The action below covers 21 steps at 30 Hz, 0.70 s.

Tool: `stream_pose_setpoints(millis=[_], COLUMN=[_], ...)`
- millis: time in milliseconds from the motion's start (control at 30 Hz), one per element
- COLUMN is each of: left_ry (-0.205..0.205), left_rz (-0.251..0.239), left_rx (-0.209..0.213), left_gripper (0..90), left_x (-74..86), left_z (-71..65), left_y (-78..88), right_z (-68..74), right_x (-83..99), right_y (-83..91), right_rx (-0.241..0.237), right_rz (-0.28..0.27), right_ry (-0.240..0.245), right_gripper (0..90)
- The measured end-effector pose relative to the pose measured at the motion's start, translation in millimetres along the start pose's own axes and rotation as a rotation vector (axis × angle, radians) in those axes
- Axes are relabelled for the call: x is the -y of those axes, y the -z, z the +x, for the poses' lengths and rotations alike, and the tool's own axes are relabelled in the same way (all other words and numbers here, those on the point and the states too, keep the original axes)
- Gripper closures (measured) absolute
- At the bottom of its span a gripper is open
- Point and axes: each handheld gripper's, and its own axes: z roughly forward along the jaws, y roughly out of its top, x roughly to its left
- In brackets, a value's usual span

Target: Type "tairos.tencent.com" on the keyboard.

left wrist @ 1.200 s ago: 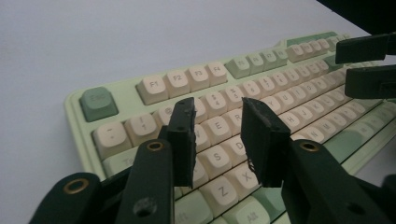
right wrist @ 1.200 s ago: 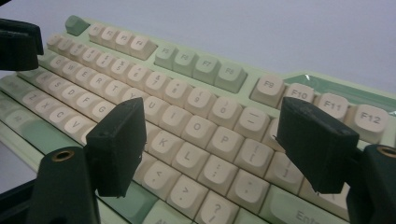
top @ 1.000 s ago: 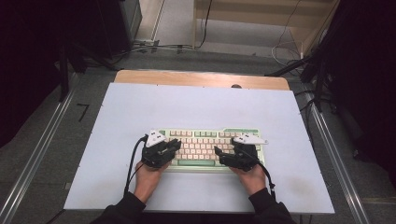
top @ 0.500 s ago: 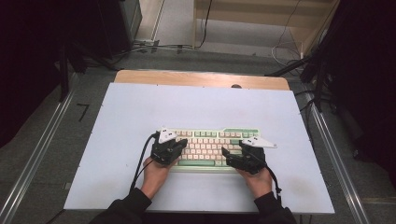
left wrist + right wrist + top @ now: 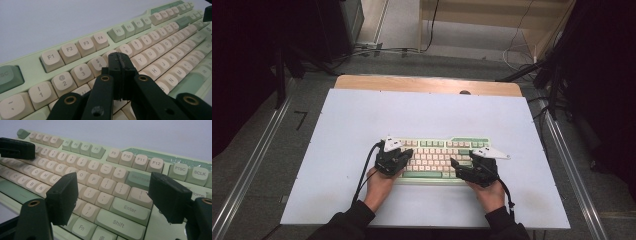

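Two grippers hover over one green-and-cream keyboard (image 5: 437, 159), which lies on the near half of the white table top (image 5: 427, 115), its long axis running left to right across the table, the function-key row on the far side and the space bar toward the person. The left gripper (image 5: 121, 65) has its jaws pressed together with nothing between them, tips poised over the number row near the 5 key. The right gripper (image 5: 112, 198) holds its jaws wide apart above the keys around Enter and Shift, gripping nothing.
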Motion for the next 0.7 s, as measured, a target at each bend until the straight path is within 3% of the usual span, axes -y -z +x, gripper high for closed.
stream_pose_setpoints(millis=[400, 600, 700], left_ry=[0.007, 0.023, 0.012], left_rz=[0.02, -0.002, -0.042], left_rx=[0.008, 0.026, 0.048], left_gripper=[90.0, 90.0, 71.7], left_x=[0.7, -0.6, -2.0], left_z=[1.0, 1.5, 0.7], left_y=[-3.8, -0.4, 4.6], right_z=[-0.8, -2.3, -2.9], right_x=[0.5, 0.6, 0.5], right_y=[0.1, 1.0, 1.1], right_rx=[0.004, 0.007, 0.007], right_rz=[0.002, 0.001, 0.002], right_ry=[0.001, -0.001, -0.005], right_gripper=[22.5, 22.5, 22.5])
